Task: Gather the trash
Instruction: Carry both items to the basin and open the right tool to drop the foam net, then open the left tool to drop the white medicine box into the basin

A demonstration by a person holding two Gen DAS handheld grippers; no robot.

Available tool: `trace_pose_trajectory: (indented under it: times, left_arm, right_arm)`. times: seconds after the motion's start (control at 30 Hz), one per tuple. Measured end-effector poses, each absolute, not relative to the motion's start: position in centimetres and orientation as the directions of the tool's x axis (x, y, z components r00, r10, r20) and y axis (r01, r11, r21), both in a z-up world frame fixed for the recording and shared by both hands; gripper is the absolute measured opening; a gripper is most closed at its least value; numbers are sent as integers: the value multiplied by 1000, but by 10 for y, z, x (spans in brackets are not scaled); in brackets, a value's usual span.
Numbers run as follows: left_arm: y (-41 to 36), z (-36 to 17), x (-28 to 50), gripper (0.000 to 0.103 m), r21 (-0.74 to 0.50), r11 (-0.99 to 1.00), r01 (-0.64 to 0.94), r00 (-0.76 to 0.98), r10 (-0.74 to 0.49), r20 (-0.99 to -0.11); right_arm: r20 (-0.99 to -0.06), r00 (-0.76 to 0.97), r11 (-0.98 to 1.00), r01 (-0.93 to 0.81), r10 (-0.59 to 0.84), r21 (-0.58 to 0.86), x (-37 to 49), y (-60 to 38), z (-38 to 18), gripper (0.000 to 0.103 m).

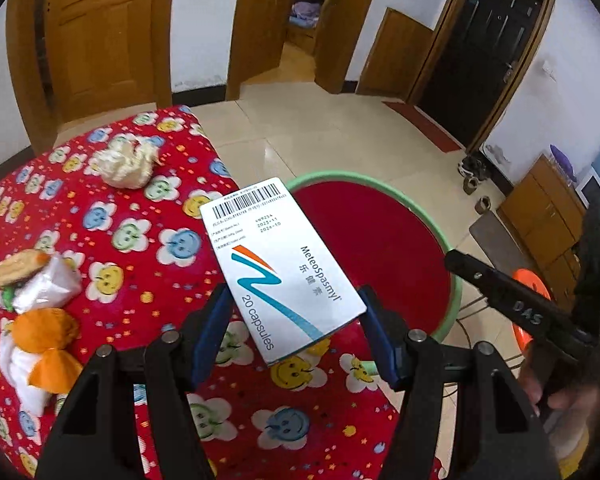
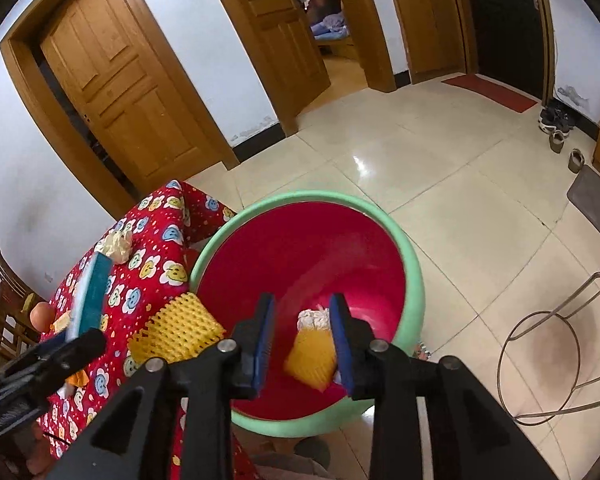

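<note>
My left gripper [image 1: 296, 312] is shut on a white medicine box [image 1: 278, 264] marked "20 capsules", held above the table edge beside the red bin with a green rim [image 1: 454, 280]. The box shows edge-on in the right wrist view [image 2: 90, 296]. My right gripper [image 2: 302, 328] is open and empty above the bin [image 2: 414, 276]. A yellow foam net [image 2: 312, 356] and a crumpled white wrapper [image 2: 312, 318] are inside the bin, below the open fingers. A second yellow foam net [image 2: 176, 326] lies on the table by the bin.
The table has a red flowered cloth [image 1: 112, 240]. On it lie a crumpled tissue [image 1: 126, 164], a biscuit with white wrapper [image 1: 36, 280] and an orange-and-white wrapper [image 1: 40, 344]. An orange stool with wire legs [image 2: 548, 352] stands right of the bin.
</note>
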State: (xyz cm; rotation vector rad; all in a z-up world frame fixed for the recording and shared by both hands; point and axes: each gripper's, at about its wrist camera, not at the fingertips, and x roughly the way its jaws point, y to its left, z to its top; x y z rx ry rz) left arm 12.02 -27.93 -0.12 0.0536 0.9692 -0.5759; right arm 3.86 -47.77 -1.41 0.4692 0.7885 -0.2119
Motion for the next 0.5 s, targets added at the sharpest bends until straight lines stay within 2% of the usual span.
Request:
trace_pose_trajectory:
  times: [0.2,0.5]
  left_arm:
    - [-299,-26,128,64,-182,853,489,402,-406,-821]
    - [-329,-41,143,64,-259,806,533,339,-484,-807]
  right_arm:
    - [-716,698,877,355,-18,324,35,-483,-10,31]
    - [-703,709,861,387,-49,330,27,-493,1,31]
